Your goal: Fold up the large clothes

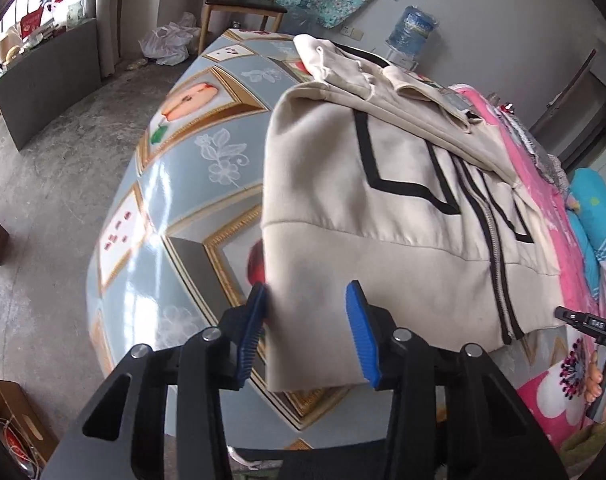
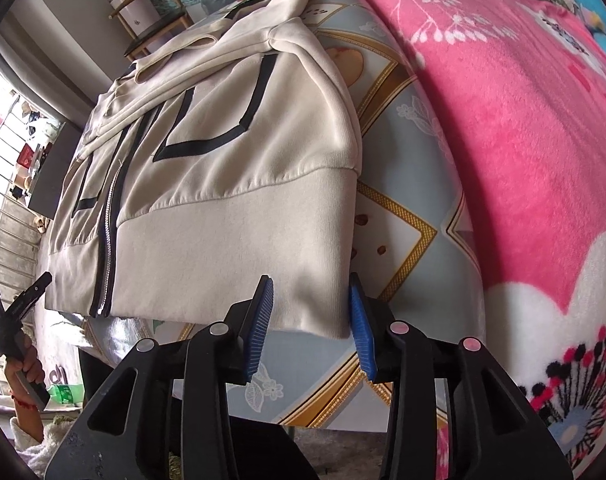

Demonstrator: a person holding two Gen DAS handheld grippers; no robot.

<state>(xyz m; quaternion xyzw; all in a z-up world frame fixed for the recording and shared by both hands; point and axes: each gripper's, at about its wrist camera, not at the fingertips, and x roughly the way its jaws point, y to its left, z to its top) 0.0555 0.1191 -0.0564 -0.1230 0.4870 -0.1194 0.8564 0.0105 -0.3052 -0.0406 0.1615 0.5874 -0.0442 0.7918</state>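
Both tools tilt steeply down over the cream zip-up jacket with black stripes [image 1: 403, 216] on the patterned desk [image 1: 183, 168]. Left tool [image 1: 307, 332] and right tool [image 2: 311, 320] each straddle a hem corner, jaws part open, pads not pressing.

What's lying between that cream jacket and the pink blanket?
Only bare patterned tablecloth separates the cream zip jacket from the pink floral blanket; the right wrist view shows it best.

Both wrist views look steeply down, close over opposite hem corners (shared jacket [image 1: 383, 208]).
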